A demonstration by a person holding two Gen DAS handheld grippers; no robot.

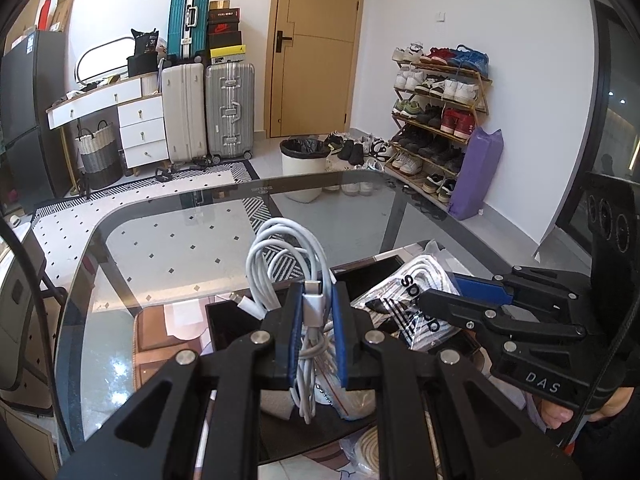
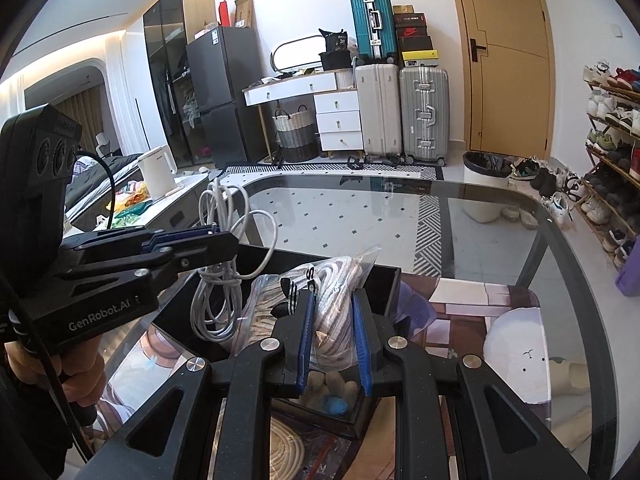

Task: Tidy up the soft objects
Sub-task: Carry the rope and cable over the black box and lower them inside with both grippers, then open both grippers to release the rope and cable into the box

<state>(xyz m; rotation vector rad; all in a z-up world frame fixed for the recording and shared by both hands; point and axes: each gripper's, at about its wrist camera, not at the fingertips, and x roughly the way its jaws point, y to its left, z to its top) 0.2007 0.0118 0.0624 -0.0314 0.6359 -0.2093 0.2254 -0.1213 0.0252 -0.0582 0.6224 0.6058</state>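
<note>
Cable (image 1: 280, 264), white, coiled and limp, hangs clenched in the left tool (image 1: 318, 312) over the black tray (image 2: 384, 280) on the glass worktop (image 2: 500, 240), best pinched at its bundled middle, while the right tool (image 2: 332, 320) grips the light, slippery, squashy bag of laces (image 2: 336, 280).

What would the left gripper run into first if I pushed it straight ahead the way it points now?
Probably the black tray on the glass table. The left gripper, shut on the white cable bundle, tilts down toward it, so the hanging cable loops likely touch first. Depth is uncertain.
</note>
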